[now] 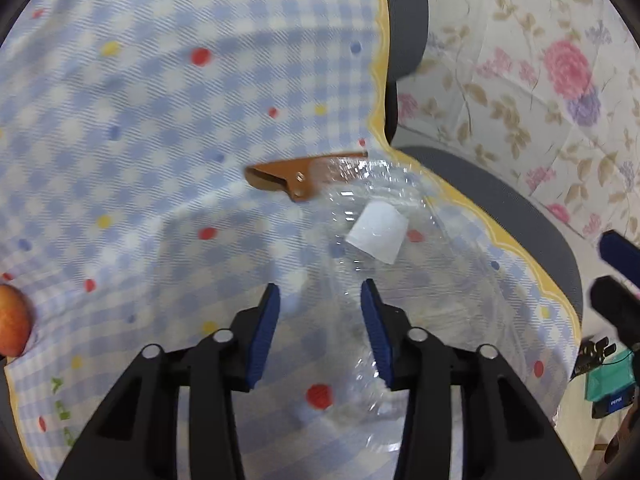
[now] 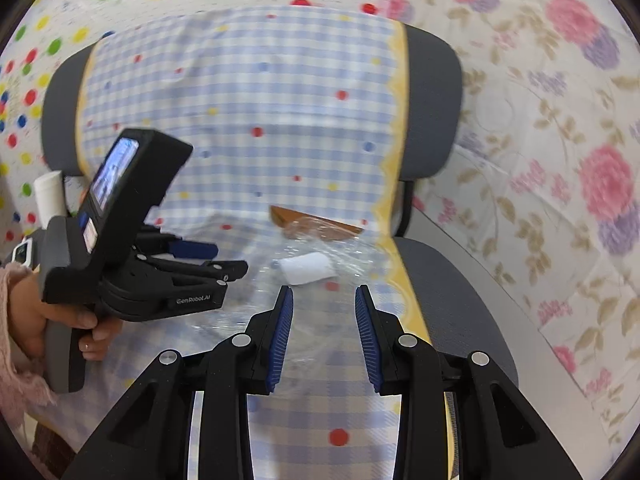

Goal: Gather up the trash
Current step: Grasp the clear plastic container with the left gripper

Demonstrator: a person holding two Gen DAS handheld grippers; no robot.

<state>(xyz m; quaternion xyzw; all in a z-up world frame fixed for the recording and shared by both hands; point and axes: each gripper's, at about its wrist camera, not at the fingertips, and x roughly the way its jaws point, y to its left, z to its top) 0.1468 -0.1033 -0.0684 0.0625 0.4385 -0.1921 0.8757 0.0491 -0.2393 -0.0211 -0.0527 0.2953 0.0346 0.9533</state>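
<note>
- Checked cloth (image 2: 256,92) covers a gray chair (image 2: 432,108).
- On it lies a clear plastic bag (image 1: 384,320) with white paper (image 1: 377,232) inside.
- Left gripper (image 1: 320,300) and right gripper (image 2: 324,300) both hold their jaws wide apart, holding nothing.

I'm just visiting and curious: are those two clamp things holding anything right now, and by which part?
Nothing is held. Both the left tool and the right tool are open above the clear plastic bag, fingers empty.

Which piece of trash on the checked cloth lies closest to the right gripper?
The clear plastic bag with the white paper cup inside; it sits just ahead of the right gripper, while the brown cardboard piece lies beyond it.
</note>
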